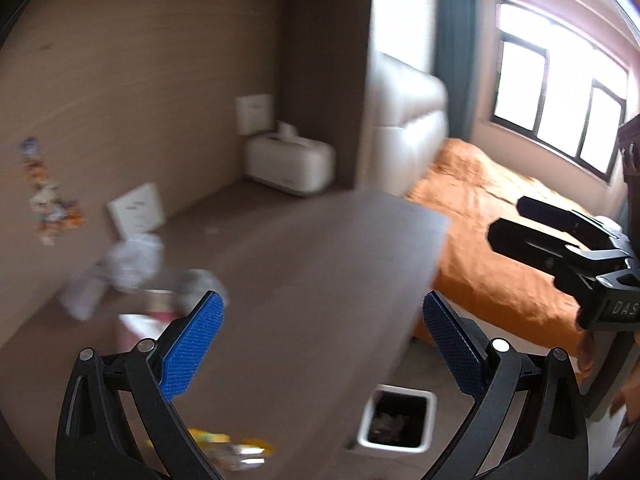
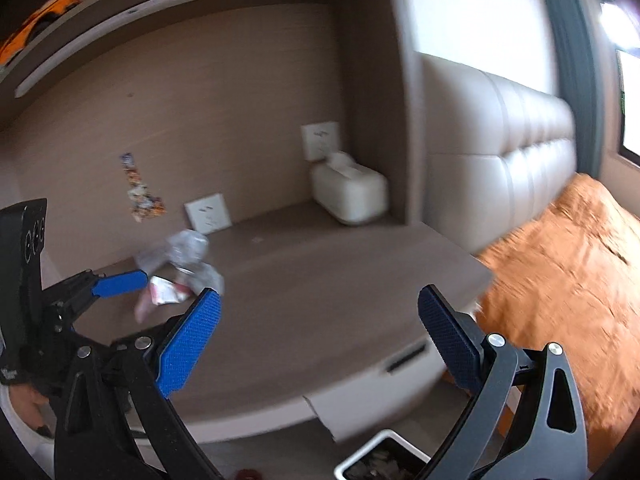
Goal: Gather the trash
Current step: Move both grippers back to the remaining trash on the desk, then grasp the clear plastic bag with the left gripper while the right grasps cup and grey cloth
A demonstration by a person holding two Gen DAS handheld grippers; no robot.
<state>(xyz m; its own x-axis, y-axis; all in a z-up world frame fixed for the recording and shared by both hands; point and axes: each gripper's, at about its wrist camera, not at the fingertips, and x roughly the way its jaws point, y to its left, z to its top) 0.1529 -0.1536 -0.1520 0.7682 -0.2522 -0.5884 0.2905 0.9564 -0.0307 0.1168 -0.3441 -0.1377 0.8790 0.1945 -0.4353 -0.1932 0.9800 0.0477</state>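
Crumpled white and clear trash lies on the brown desk near the back wall, with a pink wrapper just in front of it. A yellow wrapper lies at the desk's near edge. My left gripper hangs open and empty over the desk, right of the pile. In the right wrist view the same pile and pink wrapper sit left of my right gripper, also open and empty. A white bin with trash inside stands on the floor below the desk edge.
A white tissue box stands in the desk's back corner. Wall sockets and a coloured sticker strip are on the back panel. An orange bed with a padded headboard lies to the right. Both views are motion-blurred.
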